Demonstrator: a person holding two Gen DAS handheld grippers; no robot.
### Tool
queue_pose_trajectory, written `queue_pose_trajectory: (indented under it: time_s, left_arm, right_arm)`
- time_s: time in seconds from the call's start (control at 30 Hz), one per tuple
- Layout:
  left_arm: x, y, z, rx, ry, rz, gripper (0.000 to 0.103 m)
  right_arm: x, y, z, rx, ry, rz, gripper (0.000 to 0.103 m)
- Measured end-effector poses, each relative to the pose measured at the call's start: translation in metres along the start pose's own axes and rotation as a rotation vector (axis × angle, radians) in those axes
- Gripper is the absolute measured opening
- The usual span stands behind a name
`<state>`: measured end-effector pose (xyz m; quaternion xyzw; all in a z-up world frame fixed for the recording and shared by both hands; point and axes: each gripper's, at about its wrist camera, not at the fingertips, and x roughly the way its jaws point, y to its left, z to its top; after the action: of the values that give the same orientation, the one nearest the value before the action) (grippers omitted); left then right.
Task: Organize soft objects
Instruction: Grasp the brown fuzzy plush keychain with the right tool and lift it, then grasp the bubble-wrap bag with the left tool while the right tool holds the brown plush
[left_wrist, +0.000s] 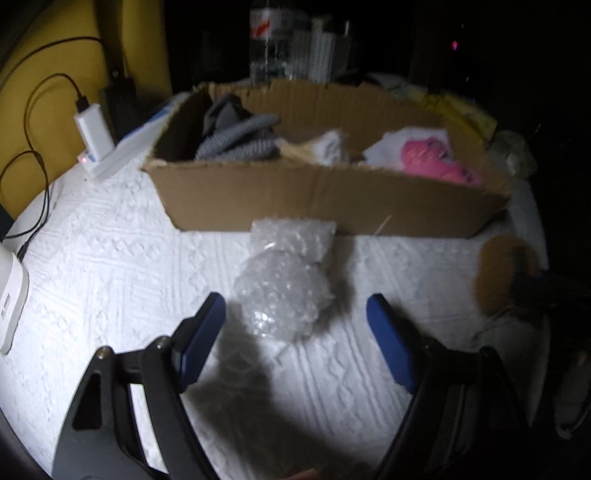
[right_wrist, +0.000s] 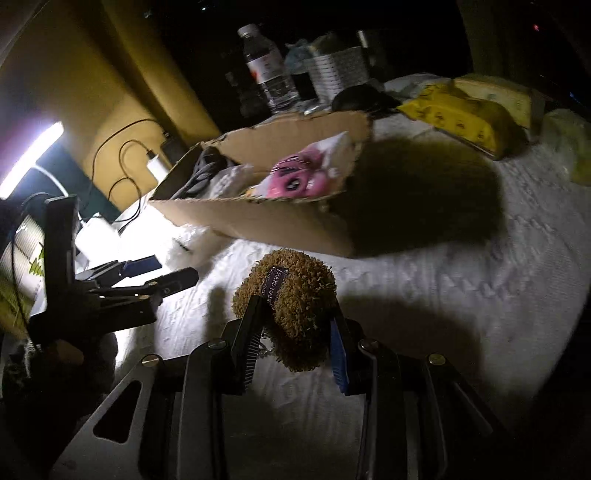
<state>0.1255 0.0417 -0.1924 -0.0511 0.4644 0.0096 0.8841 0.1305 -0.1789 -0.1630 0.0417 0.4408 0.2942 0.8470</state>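
Observation:
A crumpled bubble wrap bundle lies on the white bedspread, just in front of a low cardboard box. My left gripper is open, and the near end of the wrap sits between its blue pads without touching them. The box holds a grey knit piece, a white cloth and a pink plush. My right gripper is shut on a brown fuzzy toy with a purple label, near the box's front wall. That toy also shows at the right edge of the left wrist view.
A power strip with a white charger and cables lies left of the box. A water bottle and a patterned container stand behind it. A yellow packet lies at the back right. A lit lamp is at the left.

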Motion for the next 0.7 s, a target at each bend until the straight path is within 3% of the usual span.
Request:
queue_pose_trajectory:
  time_s: [0.23, 0.3, 0.37, 0.43, 0.7]
  left_arm:
    - [0.006, -0.004, 0.007, 0.015, -0.001, 0.043, 0.079]
    - [0.006, -0.005, 0.006, 0.027, -0.013, 0.064, 0.071]
    - [0.004, -0.007, 0.006, 0.032, -0.020, 0.054, 0.049]
    - [0.002, -0.008, 0.006, 0.040, -0.020, 0.048, 0.041]
    - [-0.012, -0.007, -0.005, 0.024, -0.033, -0.028, 0.037]
  right_arm:
    - [-0.006, -0.013, 0.001, 0.027, -0.011, -0.014, 0.035]
    - [-0.007, -0.012, 0.001, 0.025, -0.011, -0.017, 0.035]
    - [-0.008, -0.011, 0.002, 0.021, -0.012, -0.020, 0.035]
    - [-0.008, -0.009, 0.003, 0.019, -0.013, -0.022, 0.035]
    - [-0.014, 0.000, 0.005, 0.024, -0.021, 0.005, 0.035]
